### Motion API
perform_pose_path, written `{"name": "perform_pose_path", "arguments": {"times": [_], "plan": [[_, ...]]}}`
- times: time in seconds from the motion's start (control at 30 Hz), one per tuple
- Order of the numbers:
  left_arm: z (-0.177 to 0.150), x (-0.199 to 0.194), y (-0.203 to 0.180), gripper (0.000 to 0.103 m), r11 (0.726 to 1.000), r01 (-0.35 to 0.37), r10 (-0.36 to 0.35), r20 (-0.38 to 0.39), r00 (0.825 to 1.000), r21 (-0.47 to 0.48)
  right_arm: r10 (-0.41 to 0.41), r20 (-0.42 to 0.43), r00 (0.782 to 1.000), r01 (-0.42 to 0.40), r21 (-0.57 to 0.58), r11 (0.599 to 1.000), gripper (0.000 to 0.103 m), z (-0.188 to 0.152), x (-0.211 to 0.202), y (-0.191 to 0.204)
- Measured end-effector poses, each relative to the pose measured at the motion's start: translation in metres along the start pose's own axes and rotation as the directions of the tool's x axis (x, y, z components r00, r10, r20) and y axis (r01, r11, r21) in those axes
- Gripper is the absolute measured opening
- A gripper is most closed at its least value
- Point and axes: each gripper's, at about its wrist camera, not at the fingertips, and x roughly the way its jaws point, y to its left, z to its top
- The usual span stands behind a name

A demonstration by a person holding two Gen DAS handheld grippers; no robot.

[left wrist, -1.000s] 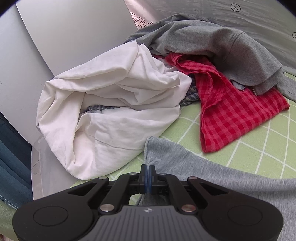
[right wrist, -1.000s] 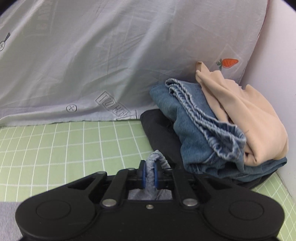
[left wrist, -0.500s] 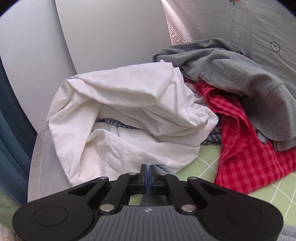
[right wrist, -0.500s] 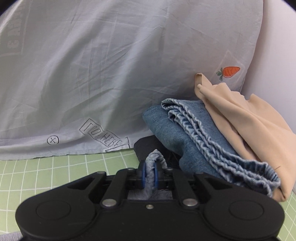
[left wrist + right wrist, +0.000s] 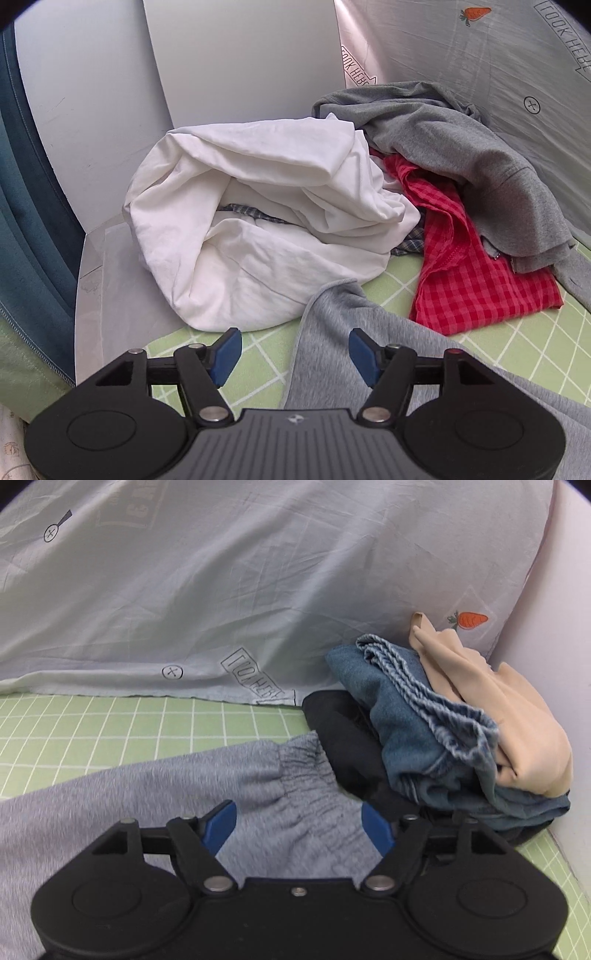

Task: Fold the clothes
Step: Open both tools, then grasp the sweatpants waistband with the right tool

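A light grey sweat garment (image 5: 332, 332) lies on the green checked mat (image 5: 524, 343). One end of it reaches up between the blue pads of my left gripper (image 5: 295, 354), which stands open above it. In the right wrist view the same grey garment (image 5: 184, 786) spreads flat, its gathered elastic band (image 5: 303, 760) pointing toward a clothes stack. My right gripper (image 5: 299, 827) hangs open over that band, holding nothing.
A loose heap sits ahead of the left gripper: white cloth (image 5: 266, 225), red checked shirt (image 5: 476, 280), dark grey top (image 5: 480, 162). To the right lie stacked black (image 5: 343, 738), blue denim (image 5: 406, 716) and beige (image 5: 491, 705) garments. A pale printed sheet (image 5: 258, 583) and white wall close the back.
Both grippers were shut on the grey garment's ends; both have opened and let it drop flat on the mat. Both views have pulled back slightly.
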Motion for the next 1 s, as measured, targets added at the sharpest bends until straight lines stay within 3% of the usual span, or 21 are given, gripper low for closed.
{"name": "perform_pose_path", "arguments": {"times": [0.13,0.3,0.53,0.6,0.67,0.8,0.83,0.9,1.0], "plan": [[-0.024,-0.029,0.019,0.067,0.999,0.040,-0.040,-0.034,0.999,-0.026,0.000,-0.050,0.999,0.003,0.046,0.999,0.085,-0.039,-0.030,-0.016],[-0.074,-0.063,0.005,0.067,0.992,0.112,-0.107,-0.082,0.991,0.050,-0.015,-0.081,0.997,0.029,0.174,0.984,0.090,-0.078,-0.059,-0.057],[-0.143,-0.111,-0.018,0.067,0.965,0.216,-0.192,-0.157,0.969,0.151,0.040,-0.102,0.994,0.010,0.452,0.892,0.089,-0.123,-0.072,-0.130],[-0.163,-0.125,-0.024,0.067,0.953,0.246,-0.215,-0.180,0.960,0.179,0.057,-0.104,0.993,0.006,0.523,0.852,0.076,-0.135,-0.076,-0.150],[-0.180,-0.137,-0.033,0.068,0.939,0.270,-0.231,-0.193,0.954,0.213,0.082,-0.093,0.992,-0.023,0.508,0.861,0.064,-0.132,-0.066,-0.152],[-0.208,-0.155,-0.054,0.070,0.907,0.305,-0.252,-0.204,0.946,0.291,0.126,-0.078,0.989,-0.074,0.476,0.877,0.058,-0.125,-0.047,-0.154],[-0.213,-0.158,-0.056,0.070,0.903,0.310,-0.254,-0.212,0.944,0.296,0.132,-0.081,0.988,-0.080,0.466,0.881,0.052,-0.123,-0.043,-0.154],[-0.221,-0.165,-0.058,0.070,0.903,0.307,-0.251,-0.213,0.944,0.299,0.126,-0.108,0.986,-0.068,0.432,0.900,0.007,-0.123,-0.037,-0.153],[-0.226,-0.170,-0.049,0.070,0.911,0.300,-0.247,-0.208,0.946,0.283,0.088,-0.123,0.988,-0.030,0.412,0.911,0.002,-0.130,-0.043,-0.163]]}}
